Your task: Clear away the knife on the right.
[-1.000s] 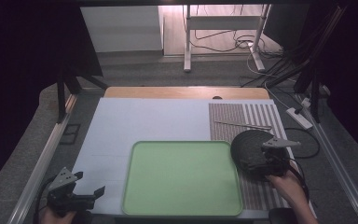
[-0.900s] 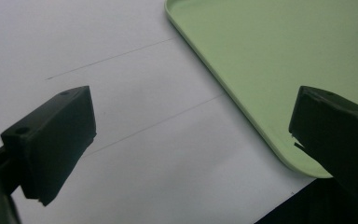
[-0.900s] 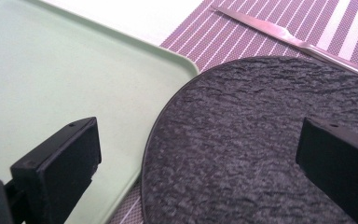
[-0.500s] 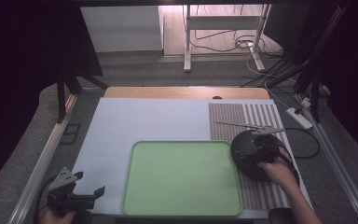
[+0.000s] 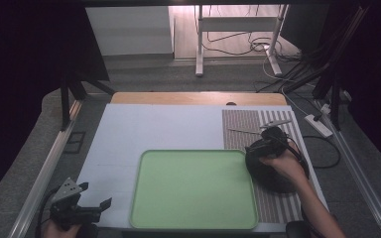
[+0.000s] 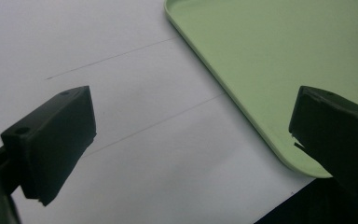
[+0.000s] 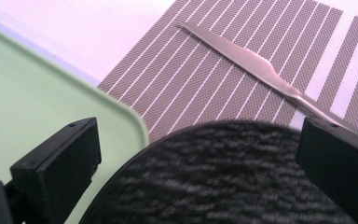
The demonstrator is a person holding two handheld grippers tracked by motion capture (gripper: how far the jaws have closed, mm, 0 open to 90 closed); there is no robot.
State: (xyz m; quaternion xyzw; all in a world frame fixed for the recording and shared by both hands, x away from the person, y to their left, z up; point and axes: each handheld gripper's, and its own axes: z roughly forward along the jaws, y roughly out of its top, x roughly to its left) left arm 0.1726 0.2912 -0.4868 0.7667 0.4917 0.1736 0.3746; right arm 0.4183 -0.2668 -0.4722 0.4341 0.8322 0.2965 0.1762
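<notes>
A round black plate (image 5: 273, 173) lies on the striped placemat (image 5: 278, 208) at the right. My right gripper (image 5: 264, 145) hovers over the plate's far left rim. In the right gripper view its jaws stand wide apart, so the right gripper (image 7: 198, 154) is open, with the black plate (image 7: 223, 177) below and between them. A metal knife (image 7: 256, 70) lies on the mat just beyond the plate. A light green tray (image 5: 193, 188) sits at the table's middle front. My left gripper (image 5: 89, 209) rests open near the front left corner, off the tray's corner (image 6: 279, 70), nothing between its jaws.
The white table sheet (image 5: 158, 129) stretches behind and left of the tray. A metal rail (image 5: 44, 168) runs along the left side. Cables and a power strip (image 5: 320, 124) lie off the right edge. The knife (image 5: 243, 131) sits on the mat's far part.
My right gripper has moved away from the person and to the left, from the plate's right side to over its far left rim. The left gripper has stayed put.
</notes>
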